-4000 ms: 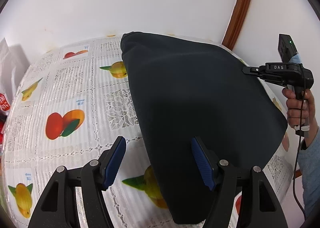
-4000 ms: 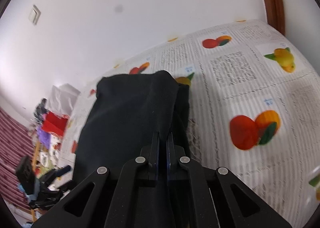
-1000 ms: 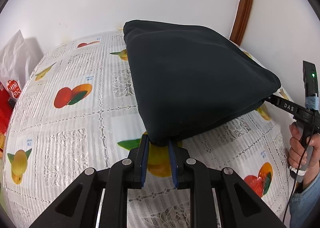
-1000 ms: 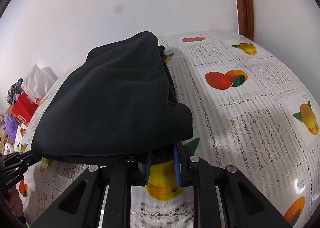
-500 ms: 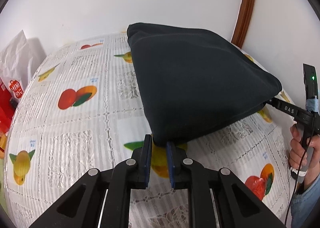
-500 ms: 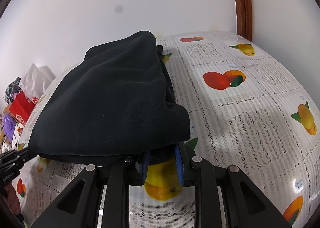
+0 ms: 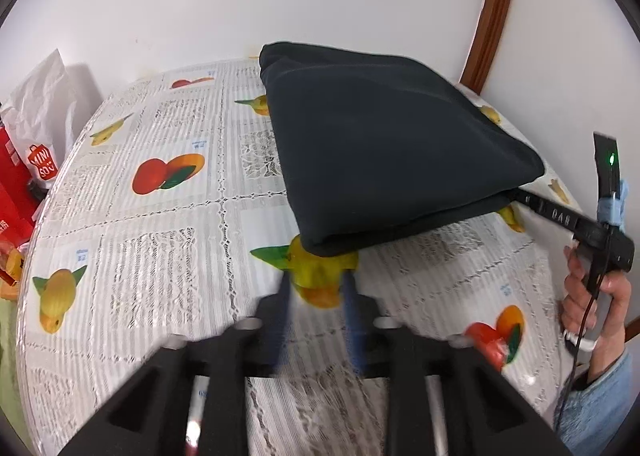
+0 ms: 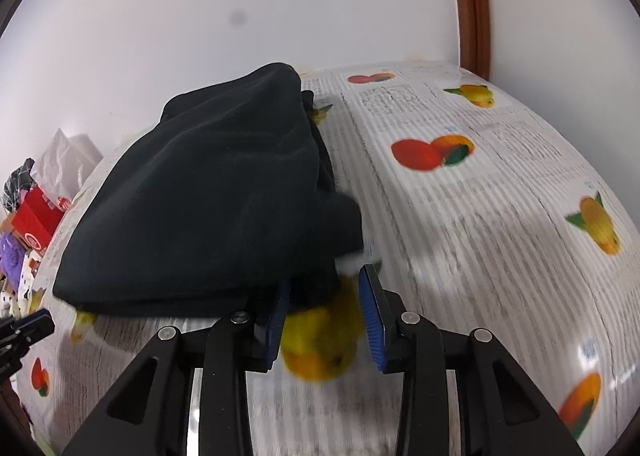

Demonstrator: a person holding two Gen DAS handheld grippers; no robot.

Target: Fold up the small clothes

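The fold looks just laid down: the cloth (image 7: pixel 384 159) sits doubled on the table (image 7: pixel 168 240), dark and thick, its near corner over a printed yellow fruit, its far end close to the wall. Both tongs seem to be at the letting-go stage. The left gripper (image 7: pixel 316 308) stands narrowly parted just short of that near corner, nothing between its blurred blue pads. The right gripper (image 8: pixel 324 316) is parted a little wider at the other near corner; its left pad touches or slips just under the cloth's edge, and I cannot tell whether any cloth lies between the pads, though they do not look to be pinching it.

My guess is the next move is to draw both tongs clear without dragging the top layer, then either press the bundle flat or take another fold across it. The right side is lumpy, with a loose layer bulging out, so it may want tidying first.

Room is good on the left, open cloth-covered table out to the rounded rim, where a white bag (image 7: pixel 44 103) and red boxes (image 7: pixel 12 183) stand. On the right the table edge and wall corner are near
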